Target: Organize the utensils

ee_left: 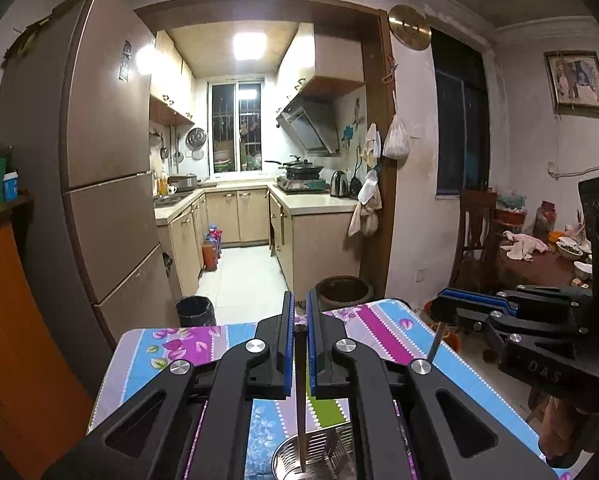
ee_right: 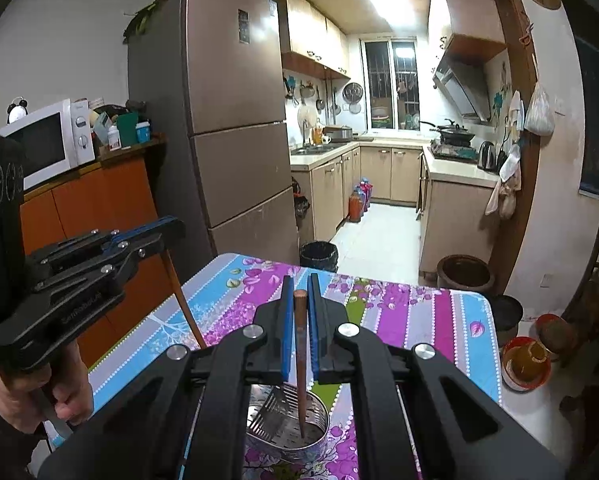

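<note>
My left gripper [ee_left: 298,310] is shut on a dark brown chopstick [ee_left: 300,392] that hangs point down into a perforated steel utensil holder [ee_left: 319,454] on the table. My right gripper [ee_right: 299,286] is shut on a reddish-brown chopstick [ee_right: 300,360] whose tip is inside the same steel holder [ee_right: 291,428]. Each gripper shows in the other's view: the right gripper [ee_left: 445,308] at the right with its chopstick [ee_left: 435,342], the left gripper [ee_right: 171,227] at the left with its chopstick [ee_right: 185,304].
The table has a floral striped cloth [ee_right: 399,308]. Behind it stand a black waste bin [ee_right: 319,255], a dark clay pot [ee_right: 465,274], a tall fridge [ee_right: 227,120] and an orange cabinet [ee_right: 91,208] with a microwave [ee_right: 43,140]. Red bowls [ee_right: 525,362] sit on the floor at right.
</note>
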A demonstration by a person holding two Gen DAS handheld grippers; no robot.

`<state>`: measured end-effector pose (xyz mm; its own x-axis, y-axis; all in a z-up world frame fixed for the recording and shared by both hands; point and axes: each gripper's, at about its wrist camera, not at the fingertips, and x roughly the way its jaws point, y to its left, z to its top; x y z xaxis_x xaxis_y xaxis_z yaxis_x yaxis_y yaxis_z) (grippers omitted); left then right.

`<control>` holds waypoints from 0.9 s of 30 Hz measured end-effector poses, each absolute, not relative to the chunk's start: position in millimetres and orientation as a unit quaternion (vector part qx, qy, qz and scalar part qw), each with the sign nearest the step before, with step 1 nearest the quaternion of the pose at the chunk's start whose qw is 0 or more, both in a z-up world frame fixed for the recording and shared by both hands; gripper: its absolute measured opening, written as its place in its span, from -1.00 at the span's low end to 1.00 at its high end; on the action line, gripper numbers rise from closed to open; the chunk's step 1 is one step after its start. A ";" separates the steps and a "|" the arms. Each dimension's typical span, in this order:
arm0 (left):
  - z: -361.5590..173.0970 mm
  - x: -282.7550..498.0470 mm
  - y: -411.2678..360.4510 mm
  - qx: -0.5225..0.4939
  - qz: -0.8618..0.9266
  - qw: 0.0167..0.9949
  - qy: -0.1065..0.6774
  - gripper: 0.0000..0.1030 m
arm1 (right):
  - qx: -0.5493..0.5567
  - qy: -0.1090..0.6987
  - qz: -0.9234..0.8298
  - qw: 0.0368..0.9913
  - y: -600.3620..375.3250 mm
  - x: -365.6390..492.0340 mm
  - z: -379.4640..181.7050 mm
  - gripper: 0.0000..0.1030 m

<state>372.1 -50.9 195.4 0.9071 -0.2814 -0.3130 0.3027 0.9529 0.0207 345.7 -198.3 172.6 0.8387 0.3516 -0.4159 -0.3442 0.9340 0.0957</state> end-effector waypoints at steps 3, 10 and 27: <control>188.5 379.1 -49.6 0.034 -0.145 0.975 0.165 -0.87 | 0.011 0.230 0.181 0.956 -198.4 352.7 164.5 -0.90; 171.8 402.7 -49.3 0.035 -0.136 0.972 0.188 -0.86 | 0.008 0.254 0.179 0.950 -195.3 371.8 149.0 -0.89; 161.3 421.8 -39.4 0.027 -0.111 0.974 0.194 -0.64 | 0.020 0.240 0.160 0.957 -204.0 384.8 141.0 -0.28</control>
